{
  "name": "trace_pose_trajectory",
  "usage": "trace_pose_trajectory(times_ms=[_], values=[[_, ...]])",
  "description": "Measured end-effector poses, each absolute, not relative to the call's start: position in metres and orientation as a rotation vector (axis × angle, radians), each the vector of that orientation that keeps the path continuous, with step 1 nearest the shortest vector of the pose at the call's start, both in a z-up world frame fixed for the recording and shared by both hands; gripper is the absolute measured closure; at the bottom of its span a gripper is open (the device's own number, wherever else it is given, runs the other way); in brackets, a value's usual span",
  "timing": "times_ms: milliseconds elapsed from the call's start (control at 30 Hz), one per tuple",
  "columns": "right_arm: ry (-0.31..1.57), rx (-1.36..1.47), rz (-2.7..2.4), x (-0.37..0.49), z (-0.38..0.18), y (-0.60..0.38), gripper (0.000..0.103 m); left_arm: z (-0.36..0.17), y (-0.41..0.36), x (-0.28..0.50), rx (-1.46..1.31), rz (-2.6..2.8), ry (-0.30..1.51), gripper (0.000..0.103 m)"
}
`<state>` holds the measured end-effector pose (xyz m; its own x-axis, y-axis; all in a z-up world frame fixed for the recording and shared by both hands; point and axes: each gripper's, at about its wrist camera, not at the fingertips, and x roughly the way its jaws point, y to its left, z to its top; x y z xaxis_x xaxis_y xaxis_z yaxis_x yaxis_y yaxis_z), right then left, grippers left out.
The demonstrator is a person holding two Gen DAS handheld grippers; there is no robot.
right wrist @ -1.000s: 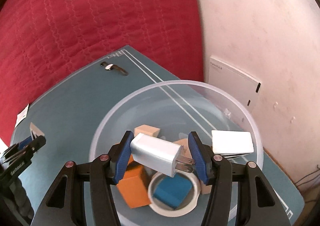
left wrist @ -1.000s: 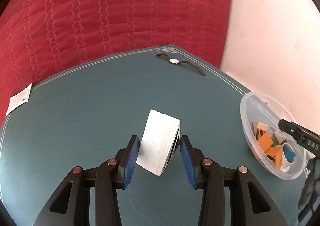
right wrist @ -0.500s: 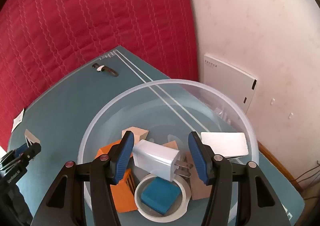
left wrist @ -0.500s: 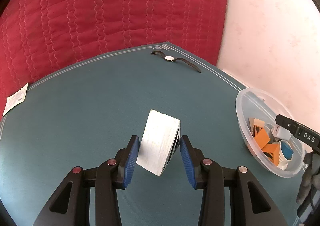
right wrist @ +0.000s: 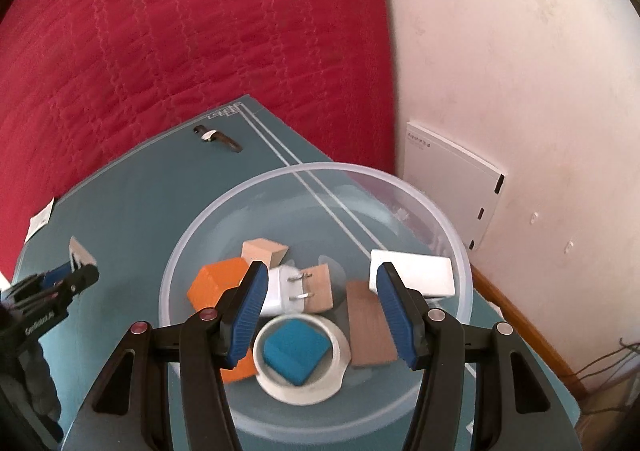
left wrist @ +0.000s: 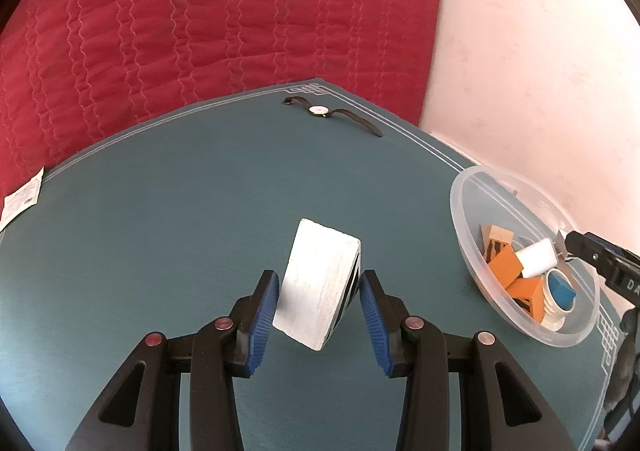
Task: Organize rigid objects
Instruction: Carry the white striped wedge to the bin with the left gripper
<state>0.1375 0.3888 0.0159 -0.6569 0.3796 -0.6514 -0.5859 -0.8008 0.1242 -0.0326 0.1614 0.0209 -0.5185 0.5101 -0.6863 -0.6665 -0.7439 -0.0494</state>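
Observation:
My left gripper (left wrist: pixel 319 303) is shut on a white block (left wrist: pixel 320 283) and holds it tilted above the teal table. My right gripper (right wrist: pixel 318 297) is open and empty above the clear plastic bowl (right wrist: pixel 452 251). The white charger plug (right wrist: pixel 282 289) lies in the bowl between orange blocks (right wrist: pixel 214 283), wooden blocks (right wrist: pixel 264 251), a white box (right wrist: pixel 416 271) and a tape roll with a blue cube (right wrist: pixel 296 351) in it. The bowl also shows in the left wrist view (left wrist: pixel 472 211) at the right, with the right gripper's tip (left wrist: pixel 600 255) over it.
A wristwatch (left wrist: pixel 320 110) lies at the table's far corner. A paper slip (left wrist: pixel 22 199) lies at the far left edge. A red quilted cover hangs behind the table. A white booklet (right wrist: pixel 452 179) leans on the wall beside the bowl.
My right gripper opened and let go of the charger plug, which dropped into the bowl. The left gripper still holds the white block and drew back slightly.

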Motion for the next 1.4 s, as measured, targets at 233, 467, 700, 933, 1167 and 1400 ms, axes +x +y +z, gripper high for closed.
trace_pose_trajectory(times_ms=[233,467,700,933,1167,1400], values=[[0.333,-0.909,2.427,0.140,0.009,0.376,0.045,0.022,0.166,-0.027,-0.921,2.223,0.278,0.059],[0.332,-0.955,2.413,0.135,-0.005,0.382,0.045,0.025,0.169,-0.022,-0.912,2.201,0.261,0.059],[0.363,-0.915,2.422,0.139,-0.005,0.387,0.045,0.026,0.175,-0.010,-0.895,2.157,0.260,0.059],[0.390,-0.841,2.443,0.147,0.007,0.393,0.045,0.030,0.189,0.008,-0.881,2.082,0.254,0.059],[0.405,-0.766,2.463,0.154,0.023,0.399,0.045,0.034,0.209,0.025,-0.887,2.032,0.247,0.059],[0.431,-0.747,2.477,0.162,0.021,0.408,0.045,0.039,0.233,0.037,-0.879,1.989,0.253,0.059]])
